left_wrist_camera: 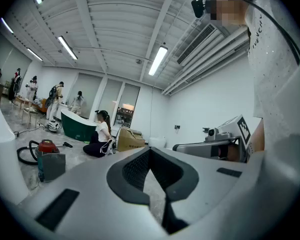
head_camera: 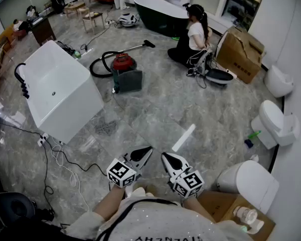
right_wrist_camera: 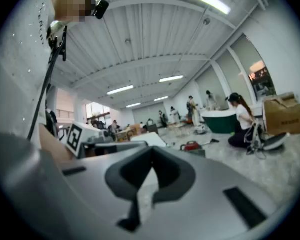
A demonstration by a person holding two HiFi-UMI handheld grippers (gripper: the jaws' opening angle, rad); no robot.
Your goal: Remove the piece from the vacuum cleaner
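Observation:
The red vacuum cleaner (head_camera: 121, 63) stands on the grey marble floor far ahead. Its black hose (head_camera: 97, 67) loops to the left and its wand (head_camera: 138, 46) reaches to the right. A grey box (head_camera: 129, 81) stands just in front of it. In the head view my left gripper (head_camera: 146, 151) and right gripper (head_camera: 166, 158) are held side by side near my body, both shut and empty, well short of the vacuum. The vacuum (left_wrist_camera: 47, 146) shows small at the left of the left gripper view, beyond the shut left gripper (left_wrist_camera: 150, 152). In the right gripper view the vacuum (right_wrist_camera: 192, 146) lies beyond the shut right gripper (right_wrist_camera: 152, 164).
A white bathtub (head_camera: 60, 92) stands to the left, with cables (head_camera: 65, 162) trailing on the floor below it. A dark green tub (head_camera: 160, 13), a seated person (head_camera: 193, 39) and a cardboard box (head_camera: 243, 51) are farther off. Toilets (head_camera: 276, 124) line the right wall. A white strip (head_camera: 183, 137) lies on the floor ahead.

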